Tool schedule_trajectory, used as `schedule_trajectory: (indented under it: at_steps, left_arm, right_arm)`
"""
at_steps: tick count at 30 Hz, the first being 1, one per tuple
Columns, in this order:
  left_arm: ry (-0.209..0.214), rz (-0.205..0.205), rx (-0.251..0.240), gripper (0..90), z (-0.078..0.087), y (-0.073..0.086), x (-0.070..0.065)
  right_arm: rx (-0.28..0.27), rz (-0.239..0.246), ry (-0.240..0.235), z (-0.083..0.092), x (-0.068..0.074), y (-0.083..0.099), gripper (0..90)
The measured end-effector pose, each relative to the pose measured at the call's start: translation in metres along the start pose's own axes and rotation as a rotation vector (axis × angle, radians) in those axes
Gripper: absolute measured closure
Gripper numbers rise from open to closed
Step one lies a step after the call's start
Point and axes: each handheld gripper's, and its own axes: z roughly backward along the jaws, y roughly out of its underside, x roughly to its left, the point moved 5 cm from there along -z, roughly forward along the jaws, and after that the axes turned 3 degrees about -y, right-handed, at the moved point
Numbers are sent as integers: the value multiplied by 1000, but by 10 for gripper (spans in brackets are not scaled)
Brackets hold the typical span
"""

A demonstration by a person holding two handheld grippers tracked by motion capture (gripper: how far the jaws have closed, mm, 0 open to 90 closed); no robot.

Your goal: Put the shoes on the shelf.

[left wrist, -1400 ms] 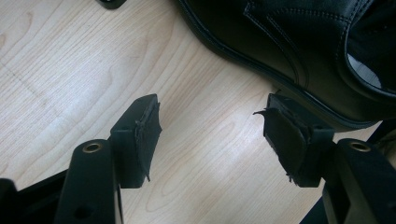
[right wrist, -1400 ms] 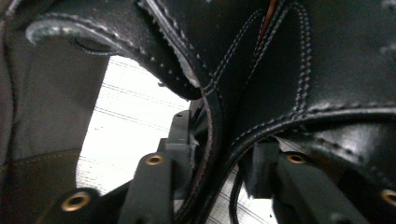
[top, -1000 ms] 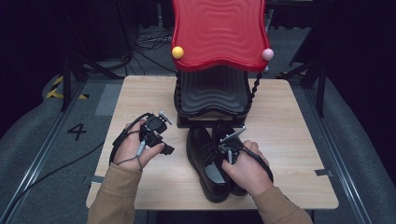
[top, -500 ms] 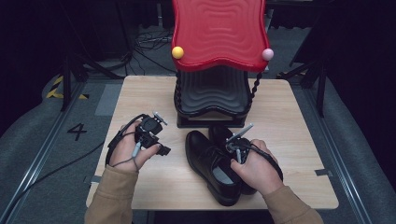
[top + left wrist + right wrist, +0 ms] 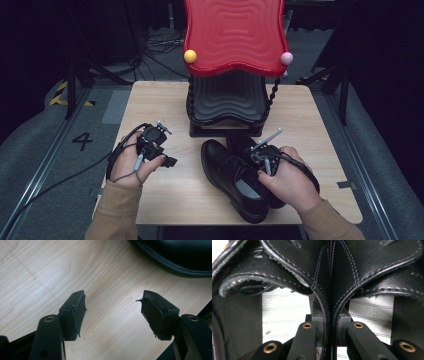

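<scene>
Right hand-held gripper (image 5: 328, 332) pinches both black shoes' (image 5: 235, 182) inner walls together.

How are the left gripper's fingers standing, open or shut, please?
Open: the left gripper shows a wide gap between its fingers, with bare table between them.

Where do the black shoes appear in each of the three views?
High view: the shoes lie right of centre on the table, under the right gripper.
Left gripper view: one shoe's edge, top right.
Right gripper view: close up, two collars pinched together.
Shared landmark: the wooden table.
</scene>
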Motion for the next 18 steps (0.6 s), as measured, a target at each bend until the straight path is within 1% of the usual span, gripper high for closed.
schedule_trajectory:
  at_steps: [4,5,6,7,9,10,12,15,18]
  left_arm:
    - [-1,5,-7,368,2,0,2]
    - [-1,5,-7,367,2,0,2]
    - [1,6,-8,367,2,0,2]
    - [2,7,-10,368,2,0,2]
    - [2,8,-10,367,2,0,2]
    - [3,9,-11,367,2,0,3]
    - [3,10,-11,367,2,0,3]
    - [4,10,-10,366,2,0,4]
    - [1,12,-9,366,2,1,5]
  right_arm:
    - [-14,4,1,19,0,3,819]
    - [-14,4,1,19,0,3,819]
    - [-16,5,2,24,0,4,819]
    - [-17,4,16,34,0,5,819]
    - [-18,1,22,37,1,5,818]
    - [-21,8,28,40,1,5,818]
    - [-31,-2,31,48,1,5,819]
    - [-43,2,17,60,-1,3,819]
    - [-45,-7,1,68,-1,2,819]
